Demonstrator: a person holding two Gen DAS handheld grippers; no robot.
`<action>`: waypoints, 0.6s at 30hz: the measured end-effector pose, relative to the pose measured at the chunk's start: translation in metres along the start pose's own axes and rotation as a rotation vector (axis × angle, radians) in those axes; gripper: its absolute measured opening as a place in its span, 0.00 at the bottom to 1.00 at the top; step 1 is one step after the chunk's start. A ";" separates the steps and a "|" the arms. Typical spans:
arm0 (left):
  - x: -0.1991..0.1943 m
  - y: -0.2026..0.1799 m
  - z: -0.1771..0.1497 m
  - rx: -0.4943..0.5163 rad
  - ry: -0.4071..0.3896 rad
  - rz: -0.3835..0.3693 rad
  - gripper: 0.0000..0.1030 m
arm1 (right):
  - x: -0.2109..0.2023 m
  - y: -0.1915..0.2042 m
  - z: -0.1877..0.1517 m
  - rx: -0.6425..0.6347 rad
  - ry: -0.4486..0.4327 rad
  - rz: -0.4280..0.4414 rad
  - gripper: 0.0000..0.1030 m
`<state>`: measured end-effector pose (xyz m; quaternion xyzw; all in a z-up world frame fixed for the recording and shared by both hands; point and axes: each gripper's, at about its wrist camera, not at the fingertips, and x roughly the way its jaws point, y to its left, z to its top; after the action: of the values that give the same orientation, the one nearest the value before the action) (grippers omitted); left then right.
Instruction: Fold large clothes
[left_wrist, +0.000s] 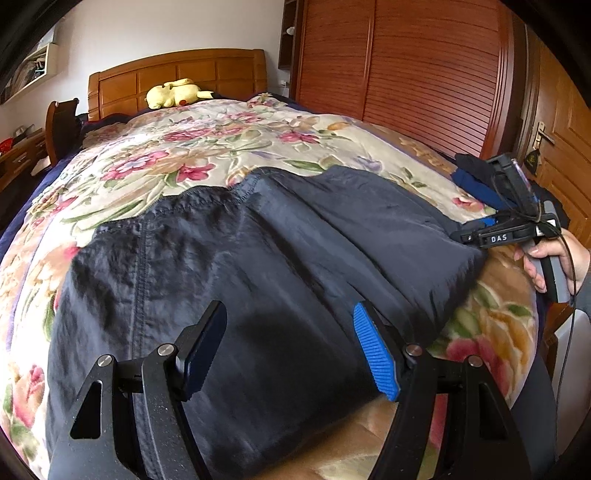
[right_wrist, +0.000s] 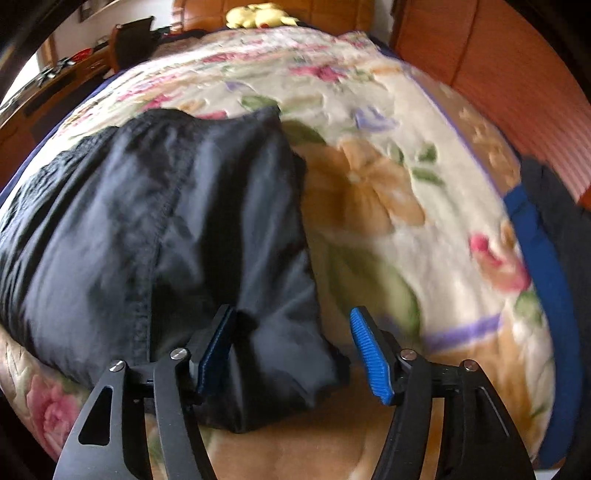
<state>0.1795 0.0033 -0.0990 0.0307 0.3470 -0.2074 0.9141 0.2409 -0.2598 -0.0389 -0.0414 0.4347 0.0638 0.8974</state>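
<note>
A large dark navy garment (left_wrist: 258, 258) lies flattened across the floral blanket (left_wrist: 192, 155), with a stitched hem along its far edge. My left gripper (left_wrist: 291, 343) hovers open over the garment's near part, with nothing pinched between its blue pads. In the left wrist view a hand (left_wrist: 554, 258) holds the right gripper (left_wrist: 466, 236) at the garment's right edge. In the right wrist view the garment (right_wrist: 147, 221) fills the left side. Its near right corner lies between the jaws of my right gripper (right_wrist: 295, 347). The jaws stand apart and the right pad is clear of the cloth.
A yellow plush toy (left_wrist: 177, 94) rests by the wooden headboard (left_wrist: 177, 74). Blue and black clothes (right_wrist: 543, 258) are piled at the bed's right edge. A slatted wardrobe (left_wrist: 406, 66) and a door (left_wrist: 565, 133) stand on the right. A desk with a chair (left_wrist: 61, 122) is on the left.
</note>
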 end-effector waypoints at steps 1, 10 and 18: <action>0.001 -0.001 -0.001 0.001 0.003 -0.002 0.70 | 0.001 0.001 -0.002 0.007 0.002 0.007 0.64; 0.000 -0.015 -0.001 0.021 -0.002 -0.025 0.70 | -0.010 -0.004 -0.008 0.040 -0.018 0.058 0.64; 0.009 -0.026 -0.003 0.040 0.018 -0.036 0.70 | 0.000 -0.017 -0.018 0.125 0.002 0.130 0.64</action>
<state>0.1736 -0.0232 -0.1044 0.0445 0.3515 -0.2303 0.9063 0.2295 -0.2790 -0.0500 0.0430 0.4406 0.0944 0.8917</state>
